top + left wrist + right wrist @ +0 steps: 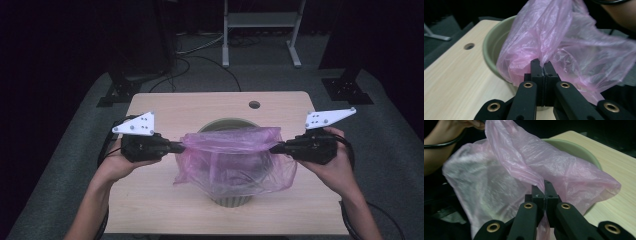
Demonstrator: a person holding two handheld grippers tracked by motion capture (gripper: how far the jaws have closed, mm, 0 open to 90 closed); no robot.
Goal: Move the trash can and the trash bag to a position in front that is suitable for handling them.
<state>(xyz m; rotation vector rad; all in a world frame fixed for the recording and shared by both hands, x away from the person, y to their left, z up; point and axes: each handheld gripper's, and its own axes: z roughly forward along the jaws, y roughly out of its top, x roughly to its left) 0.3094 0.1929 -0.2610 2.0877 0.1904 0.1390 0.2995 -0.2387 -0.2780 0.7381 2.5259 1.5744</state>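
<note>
A thin pink plastic bag point(232, 157) hangs stretched over a pale green bin point(231, 200) in the middle of the wooden table point(150, 195). My left gripper point(181, 146) is shut on the bag's left edge, and its jaws pinch the film point(541, 65) right beside the bin's rim point(489, 42). My right gripper point(273, 148) is shut on the bag's right edge, where the film point(543, 185) runs between the closed jaws. The two grippers face each other across the bin and hold the bag's mouth taut above it. Most of the bin is hidden behind the bag.
A round hole point(254, 105) sits in the table near its far edge. Beyond the table stand a white frame point(260, 30) and dark stands point(120, 90) on the grey floor, with cables trailing there.
</note>
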